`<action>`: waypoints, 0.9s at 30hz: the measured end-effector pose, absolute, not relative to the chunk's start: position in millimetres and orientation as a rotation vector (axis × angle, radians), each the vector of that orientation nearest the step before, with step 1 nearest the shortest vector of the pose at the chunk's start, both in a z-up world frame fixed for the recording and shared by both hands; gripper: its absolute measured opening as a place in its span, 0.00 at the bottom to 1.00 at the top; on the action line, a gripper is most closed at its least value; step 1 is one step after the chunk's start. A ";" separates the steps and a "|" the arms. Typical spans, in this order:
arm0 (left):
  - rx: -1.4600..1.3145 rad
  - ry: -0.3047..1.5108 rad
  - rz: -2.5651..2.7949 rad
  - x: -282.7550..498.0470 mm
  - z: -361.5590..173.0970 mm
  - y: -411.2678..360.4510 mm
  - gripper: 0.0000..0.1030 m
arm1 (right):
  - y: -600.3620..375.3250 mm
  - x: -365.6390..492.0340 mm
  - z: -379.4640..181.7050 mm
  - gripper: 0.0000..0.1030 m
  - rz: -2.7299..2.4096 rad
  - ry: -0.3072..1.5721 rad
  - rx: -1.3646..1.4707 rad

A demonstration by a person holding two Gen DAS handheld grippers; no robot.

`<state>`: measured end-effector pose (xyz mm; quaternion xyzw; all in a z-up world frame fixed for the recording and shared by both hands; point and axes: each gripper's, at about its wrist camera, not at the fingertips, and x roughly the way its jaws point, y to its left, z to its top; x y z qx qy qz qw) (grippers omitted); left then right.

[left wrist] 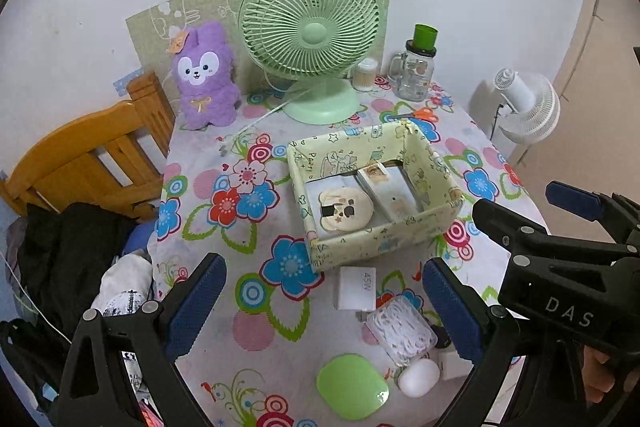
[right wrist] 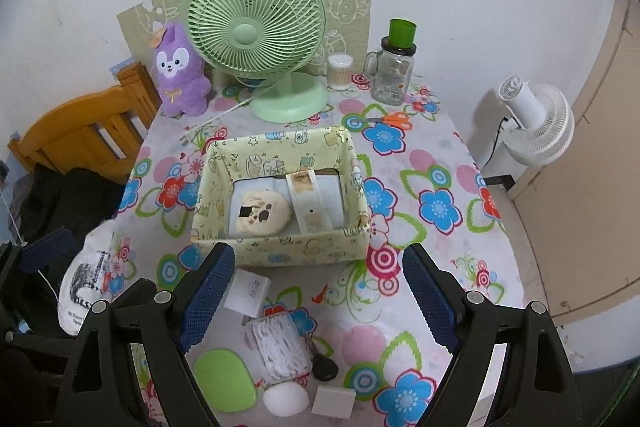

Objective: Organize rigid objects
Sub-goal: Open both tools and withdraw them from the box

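Left claw (left wrist: 324, 307): spread wide, holding nothing, hovering above the loose items at the near edge of the tabletop (left wrist: 200, 267).
Right claw (right wrist: 320, 301): also spread wide and empty; it hangs over the same cluster, just beside the left claw.
Box (right wrist: 280, 247): pale yellow, open-topped, mid-tabletop. It already holds a round cream-coloured item (right wrist: 262, 213) and flat packets beside it.
Items still outside: white charger (right wrist: 248, 291) just in front of the box wall; clear case of white cord (right wrist: 284, 347) behind it toward the camera; green oval case (right wrist: 224, 379), white egg-shaped case (right wrist: 286, 399), small white block (right wrist: 334, 401) and a small black piece (right wrist: 325, 367) at the near edge.
Step in hand: judged to be choosing the next loose item — likely the charger, the nearest to the box.
Charger orientation: lies flat, printed face up; its long axis runs roughly from the near edge toward the box, slightly skewed.
Cord case orientation: long axis likewise near-to-far, tilted a little to one side.
Technique: close the fingers across the charger's short sides, square to its long axis, so the pads seat on flat faces.
Clearance: descend straight — the cord case lies just beside the charger and could be nudged.
Placement: lift clear of the box wall before moving in; set it down in the free floor space, not on the round item.
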<state>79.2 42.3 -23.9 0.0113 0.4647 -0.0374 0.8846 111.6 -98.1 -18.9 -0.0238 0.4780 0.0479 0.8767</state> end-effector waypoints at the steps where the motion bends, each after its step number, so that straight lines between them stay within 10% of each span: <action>1: 0.026 0.965 -0.083 77.1 -23.5 42.3 0.97 | -98.1 108.1 -18.5 0.86 0.094 0.996 -0.046; 27: -0.014 0.977 -0.075 49.3 -32.3 19.5 0.97 | -131.1 79.2 -18.1 0.86 0.126 0.993 -0.030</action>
